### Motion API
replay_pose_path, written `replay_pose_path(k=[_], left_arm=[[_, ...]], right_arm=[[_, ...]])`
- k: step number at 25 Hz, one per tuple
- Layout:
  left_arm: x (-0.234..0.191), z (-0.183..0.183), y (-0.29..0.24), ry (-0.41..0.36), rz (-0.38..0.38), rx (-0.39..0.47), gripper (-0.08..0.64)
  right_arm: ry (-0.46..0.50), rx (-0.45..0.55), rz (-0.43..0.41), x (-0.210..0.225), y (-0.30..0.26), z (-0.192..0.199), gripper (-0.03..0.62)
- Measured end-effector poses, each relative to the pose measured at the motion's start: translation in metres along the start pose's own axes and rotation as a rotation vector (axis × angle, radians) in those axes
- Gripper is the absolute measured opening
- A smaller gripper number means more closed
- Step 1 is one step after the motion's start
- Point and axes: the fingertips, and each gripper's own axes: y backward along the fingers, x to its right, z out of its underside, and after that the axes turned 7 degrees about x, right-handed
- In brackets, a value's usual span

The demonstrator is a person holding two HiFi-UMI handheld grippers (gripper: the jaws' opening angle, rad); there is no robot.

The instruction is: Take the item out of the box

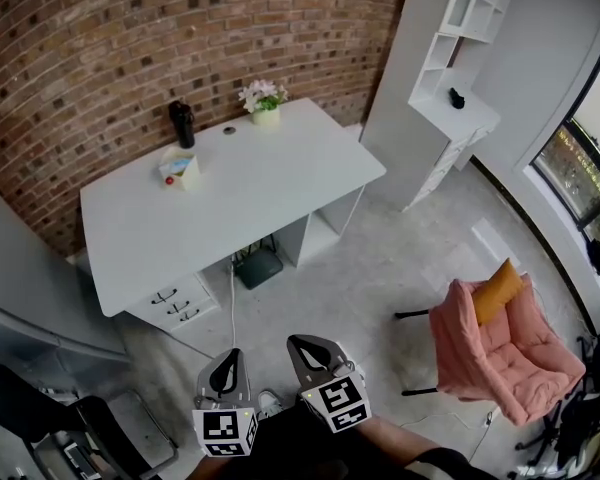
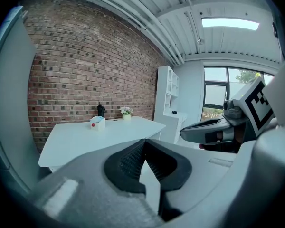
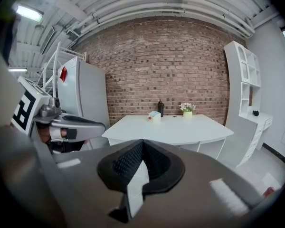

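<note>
Head view: the box [image 1: 183, 168] stands on the far left part of the table [image 1: 270, 198]. It is well apart from both hands, ahead and a little to the left. The left gripper [image 1: 231, 356] is slightly nearer than the right gripper [image 1: 300, 346].
Left gripper view: fingers together, nothing between them; the box [image 2: 98, 122] is far ahead, left of the finger line.
Right gripper view: fingers together, empty; the box [image 3: 155, 116] is far ahead, almost straight on.
Item: probably inside the box, too small to tell.

Red brick wall [image 1: 100, 58] behind white desk [image 1: 260, 208]; white shelving [image 1: 450, 58] right; pink chair [image 1: 490, 353], grey floor [image 1: 400, 258], window [image 1: 575, 163].
</note>
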Motion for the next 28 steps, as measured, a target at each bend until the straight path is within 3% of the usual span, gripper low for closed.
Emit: replay_pose_path(k=[11, 28], left_arm=[[-0.027, -0.001, -0.033, 0.006, -0.072, -0.014, 0.005], [-0.053, -0.026, -0.153, 0.031, -0.182, -0.036, 0.005]], right_arm=[[0.003, 0.007, -0.050, 0.022, -0.049, -0.005, 0.000], [0.021, -0.019, -0.169, 0.106, -0.144, -0.026, 0.001]])
